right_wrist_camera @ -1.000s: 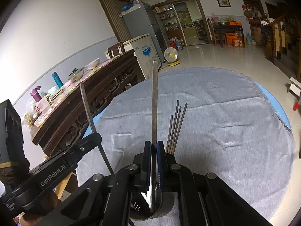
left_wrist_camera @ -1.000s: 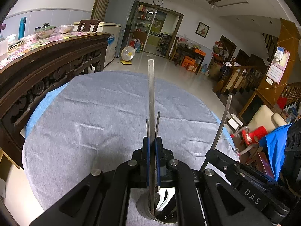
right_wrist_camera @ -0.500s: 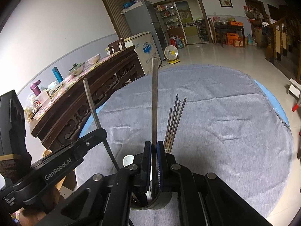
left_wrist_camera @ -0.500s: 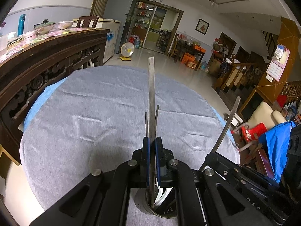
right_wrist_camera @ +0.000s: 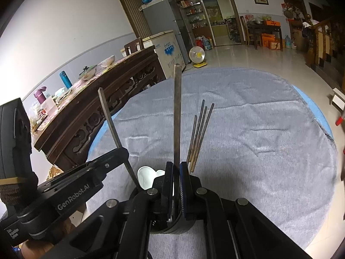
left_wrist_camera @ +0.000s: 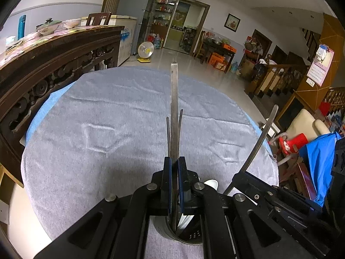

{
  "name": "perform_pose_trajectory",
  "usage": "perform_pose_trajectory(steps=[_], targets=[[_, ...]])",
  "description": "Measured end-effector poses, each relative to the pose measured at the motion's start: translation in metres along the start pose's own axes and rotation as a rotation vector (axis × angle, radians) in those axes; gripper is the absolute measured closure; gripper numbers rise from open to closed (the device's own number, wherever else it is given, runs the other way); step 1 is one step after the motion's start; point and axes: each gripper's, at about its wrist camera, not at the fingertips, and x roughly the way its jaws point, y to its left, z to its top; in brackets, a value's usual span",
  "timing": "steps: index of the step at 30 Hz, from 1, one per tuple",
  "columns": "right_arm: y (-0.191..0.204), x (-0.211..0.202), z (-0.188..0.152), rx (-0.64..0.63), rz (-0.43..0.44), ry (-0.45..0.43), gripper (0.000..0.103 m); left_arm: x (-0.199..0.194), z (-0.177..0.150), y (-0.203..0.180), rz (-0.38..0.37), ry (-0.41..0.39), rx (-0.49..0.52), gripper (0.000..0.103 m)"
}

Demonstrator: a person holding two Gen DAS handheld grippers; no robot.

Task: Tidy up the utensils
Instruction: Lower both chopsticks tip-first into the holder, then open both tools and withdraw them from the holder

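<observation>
Two hand-held grippers meet over a single metal utensil cup [left_wrist_camera: 189, 236] standing on a round table under a grey cloth [left_wrist_camera: 107, 133]. The left gripper [left_wrist_camera: 174, 179] has its two blue-padded fingers pressed against one flat steel utensil handle [left_wrist_camera: 174, 108], which rises straight up from the cup. The right gripper [right_wrist_camera: 176, 185] is likewise pinched on one dark, flat metal handle [right_wrist_camera: 177, 116] standing upright, its lower end going down into the same cup [right_wrist_camera: 172, 226].

Counted from the right wrist view, four thin chopsticks [right_wrist_camera: 199, 133] fan up out of the cup just right of the held handle; from the left wrist view only two of them [left_wrist_camera: 180, 125] show clearly, one on each side of the gripped handle. Two white ceramic spoon bowls [right_wrist_camera: 145, 177] peek over the cup's near-left rim beside the right gripper; the left wrist view catches one white spoon tip [left_wrist_camera: 211, 182] there.

Each camera also sees the other gripper's handle: one curved steel strip [left_wrist_camera: 256, 149] right of the cup, one slanted strip [right_wrist_camera: 114, 133] left of it.

Behind the table, left of the cup, stands one carved dark-wood sideboard [right_wrist_camera: 103, 99] carrying one blue flask [right_wrist_camera: 65, 78] and one purple bottle [right_wrist_camera: 41, 91]. One small fan [left_wrist_camera: 146, 50] sits on the tiled floor beyond.
</observation>
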Motion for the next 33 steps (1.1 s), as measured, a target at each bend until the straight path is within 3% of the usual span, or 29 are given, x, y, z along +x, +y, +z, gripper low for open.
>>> perform_pose_trajectory(steps=[22, 25, 27, 29, 33], targets=[[-0.002, 0.001, -0.002, 0.012, 0.018, 0.024, 0.094, 0.005, -0.002, 0.005, -0.023, 0.053, -0.030, 0.098], [-0.004, 0.000, -0.001, 0.018, 0.021, 0.027, 0.079, 0.004, -0.001, 0.008, -0.025, 0.067, -0.044, 0.097], [-0.004, -0.002, 0.000, 0.021, 0.026, 0.021, 0.061, 0.002, 0.000, 0.009, -0.032, 0.077, -0.054, 0.096], [-0.005, -0.006, 0.001, 0.025, 0.032, 0.006, 0.057, -0.003, 0.002, 0.011, -0.037, 0.073, -0.066, 0.093], [-0.009, -0.016, 0.005, 0.041, 0.038, -0.020, 0.057, -0.017, 0.009, 0.018, -0.054, 0.057, -0.092, 0.074]])
